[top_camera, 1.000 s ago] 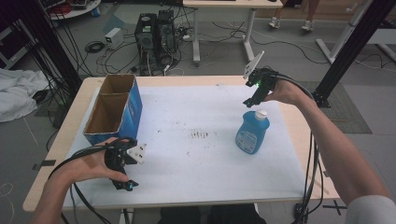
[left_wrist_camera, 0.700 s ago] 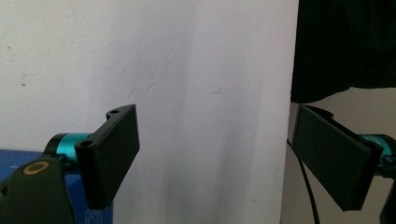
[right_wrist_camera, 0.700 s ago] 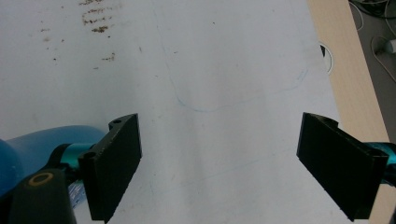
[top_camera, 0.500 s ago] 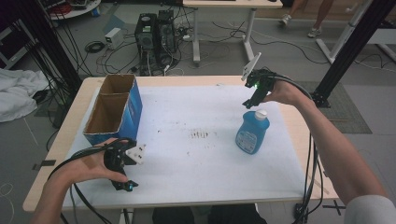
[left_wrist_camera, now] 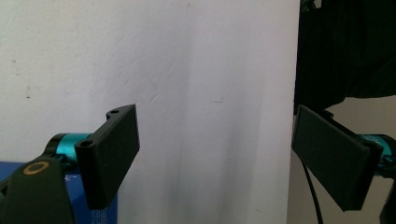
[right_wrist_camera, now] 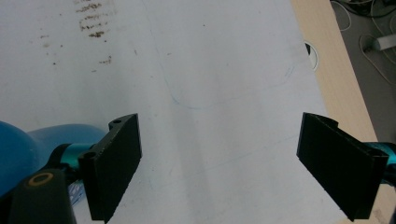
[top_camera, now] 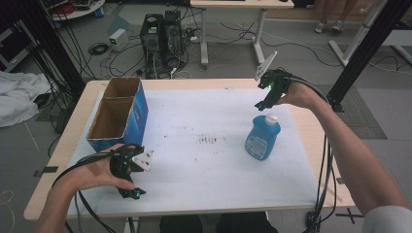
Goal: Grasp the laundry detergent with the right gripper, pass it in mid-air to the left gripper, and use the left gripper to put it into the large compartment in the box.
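Two hand-held grippers, one bottle, one carton on a pale wooden table (top_camera: 311,141) covered by a white sheet (top_camera: 204,170).

Surroundings: an open-topped blue cardboard box (top_camera: 119,116) with a plain brown interior split into two compartments stands at the left of the sheet, long side running away from the person. A patch of dark smudges (top_camera: 208,140) marks the sheet near its middle; a faint blue pen outline shows on the sheet in the right gripper view. Beyond the table, on the grey floor: a black computer tower (top_camera: 163,36), loose cables, a second desk's legs, and a heap of white cloth (top_camera: 17,99) at far left. Nothing lies on the open sheet between the box and the bottle.

Item: translucent blue plastic bottle (top_camera: 263,137) with a white cap, rounded shoulders and a pale label. It stands at the right of the sheet, well apart from the box, long axis upright, cap upward. In the right gripper view its blue shoulder bulges at lower left, just beside the left jaw.

Right gripper (top_camera: 265,104): held over the sheet just behind and above the bottle's cap, pointing down; jaws flat, black, matt, spread wide, gripping nothing.

Left gripper (top_camera: 132,194): in the left hand (top_camera: 94,172) at the near left edge of the table, near the box; jaws likewise wide apart, empty, over bare sheet.
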The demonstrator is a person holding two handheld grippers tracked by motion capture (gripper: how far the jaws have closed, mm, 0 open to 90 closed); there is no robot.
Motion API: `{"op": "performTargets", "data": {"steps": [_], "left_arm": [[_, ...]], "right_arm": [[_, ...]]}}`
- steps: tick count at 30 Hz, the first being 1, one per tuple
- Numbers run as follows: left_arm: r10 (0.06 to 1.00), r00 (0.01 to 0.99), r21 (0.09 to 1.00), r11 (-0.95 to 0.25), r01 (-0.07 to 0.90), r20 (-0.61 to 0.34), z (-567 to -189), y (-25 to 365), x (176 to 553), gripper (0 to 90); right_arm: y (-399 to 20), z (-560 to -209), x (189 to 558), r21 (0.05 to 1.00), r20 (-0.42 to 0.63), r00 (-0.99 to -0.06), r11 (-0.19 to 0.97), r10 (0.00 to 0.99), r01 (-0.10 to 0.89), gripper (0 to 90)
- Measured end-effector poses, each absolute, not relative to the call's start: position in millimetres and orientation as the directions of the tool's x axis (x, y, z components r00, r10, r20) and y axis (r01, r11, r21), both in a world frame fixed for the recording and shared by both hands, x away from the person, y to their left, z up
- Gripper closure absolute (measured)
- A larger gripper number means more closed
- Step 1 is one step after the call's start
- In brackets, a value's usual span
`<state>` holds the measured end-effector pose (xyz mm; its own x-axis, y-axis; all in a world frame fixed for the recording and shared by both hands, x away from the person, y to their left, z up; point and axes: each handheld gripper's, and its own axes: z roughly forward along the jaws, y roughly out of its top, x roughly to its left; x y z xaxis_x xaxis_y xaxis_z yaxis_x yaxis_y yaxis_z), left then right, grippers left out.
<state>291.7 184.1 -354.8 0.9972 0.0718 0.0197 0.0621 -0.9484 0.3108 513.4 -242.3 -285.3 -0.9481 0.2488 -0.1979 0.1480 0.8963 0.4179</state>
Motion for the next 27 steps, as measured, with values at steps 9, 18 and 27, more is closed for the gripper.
{"op": "performTargets", "data": {"steps": [9,18,27], "left_arm": [[0.077,0.997,0.312,-0.948,0.066,0.021,-354.9,185.8,289.4,15.3],[0.084,0.996,0.313,-0.947,0.073,0.019,-355.2,187.1,289.5,15.3],[0.086,0.996,0.318,-0.945,0.074,0.023,-354.7,187.9,288.6,15.3]], "right_arm": [[-238.1,-267.0,511.3,0.417,-0.195,-0.954,0.9,0.228,0.13,13.1],[-238.5,-246.0,506.5,0.425,-0.21,-0.952,0.898,0.224,0.117,13.1],[-245.2,-236.4,502.3,0.427,-0.2,-0.95,0.894,0.239,0.135,13.1]]}}
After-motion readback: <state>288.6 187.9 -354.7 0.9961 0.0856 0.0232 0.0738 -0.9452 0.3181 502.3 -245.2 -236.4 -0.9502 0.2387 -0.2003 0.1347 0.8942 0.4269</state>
